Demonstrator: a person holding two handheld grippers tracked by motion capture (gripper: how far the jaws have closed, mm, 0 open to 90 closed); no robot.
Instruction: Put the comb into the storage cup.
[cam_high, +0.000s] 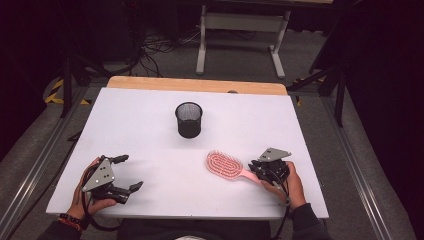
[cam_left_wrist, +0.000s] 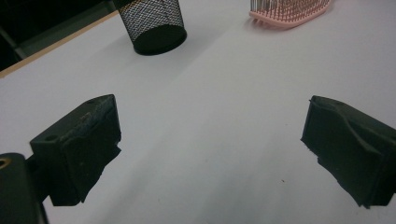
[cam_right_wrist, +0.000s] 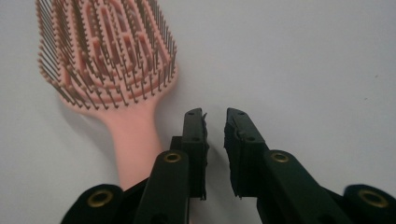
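A pink hairbrush (cam_high: 226, 165) is lying bristles-up on the white bench (cam_high: 150, 130), its oval head pointing toward the middle and its handle running out toward the person's right side. The right hand-held gripper (cam_high: 261, 168) is sitting just at the handle; in the right gripper view its jaws are standing nearly closed with only a narrow slit between them, and the handle (cam_right_wrist: 135, 144) is lying beside the left jaw rather than between the two, so nothing is being gripped. Farther back on the bench, well apart from the brush, a black mesh cup (cam_high: 188, 119) is standing upright and looking empty (a likely home for the brush, judging by the layout). The left hand-held gripper (cam_high: 128, 173) is resting near the front left corner, jaws spread wide and holding nothing, pointing roughly toward the cup (cam_left_wrist: 152, 25). As a judgement, the work is only beginning: the brush is not yet grasped or lifted, and the pick-up, carry and placing are all remaining.
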